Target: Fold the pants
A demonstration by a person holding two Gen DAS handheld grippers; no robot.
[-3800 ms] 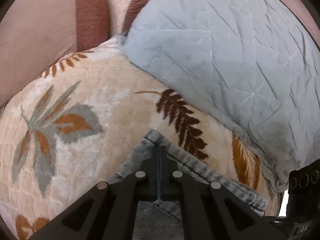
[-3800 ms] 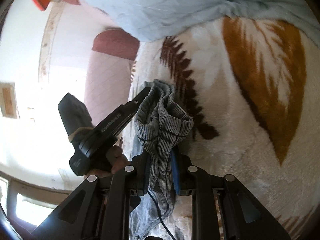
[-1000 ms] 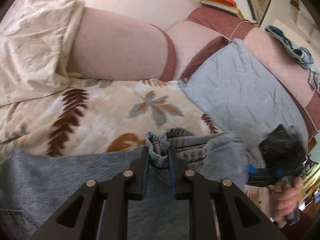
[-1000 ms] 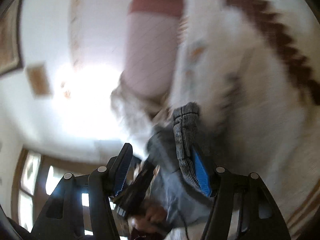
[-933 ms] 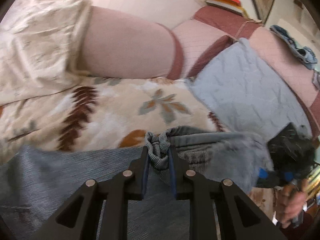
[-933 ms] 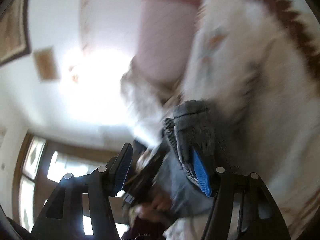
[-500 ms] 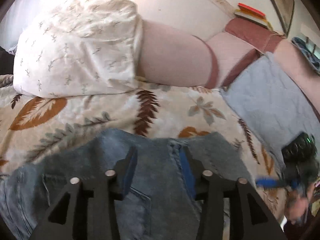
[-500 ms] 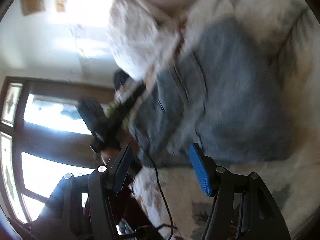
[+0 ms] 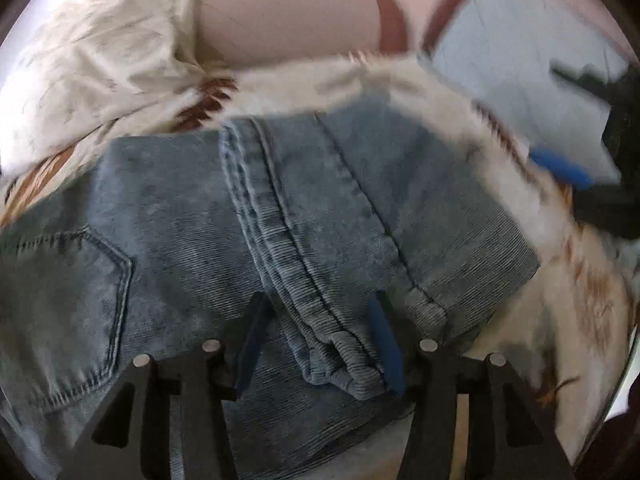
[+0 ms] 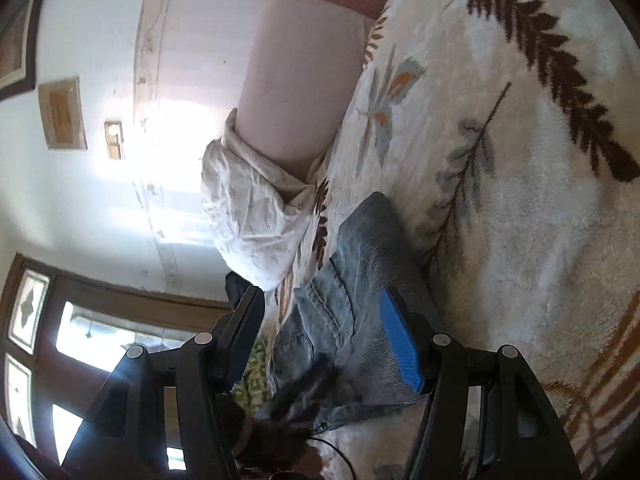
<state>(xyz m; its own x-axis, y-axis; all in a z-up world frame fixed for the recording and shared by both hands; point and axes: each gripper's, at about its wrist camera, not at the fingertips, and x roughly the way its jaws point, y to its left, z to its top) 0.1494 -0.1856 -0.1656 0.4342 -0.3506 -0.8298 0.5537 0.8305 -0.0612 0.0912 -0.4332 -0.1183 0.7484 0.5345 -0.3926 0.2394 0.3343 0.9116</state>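
The blue denim pants (image 9: 304, 216) lie folded over on the leaf-patterned blanket (image 9: 576, 280), with a back pocket at the left and the leg hems bunched near the front. My left gripper (image 9: 318, 344) is open, its jaws on either side of the bunched hem, holding nothing. My right gripper (image 10: 322, 336) is open and empty above the pants (image 10: 360, 280), which lie near the blanket's (image 10: 520, 200) left edge. In the left wrist view the right gripper (image 9: 576, 176) shows blurred at the right, off the pants.
A cream crumpled pillow (image 9: 100, 60) and a pink bolster (image 9: 280, 16) lie behind the pants. A pale blue quilted cushion (image 9: 520, 48) sits at the back right. The right wrist view shows the wall, picture frames (image 10: 62, 114) and a window (image 10: 80, 340) at the left.
Both grippers have opened and let go of the leg hems. The legs now lie folded over the upper part of the pants. The right gripper has pulled away to the side.
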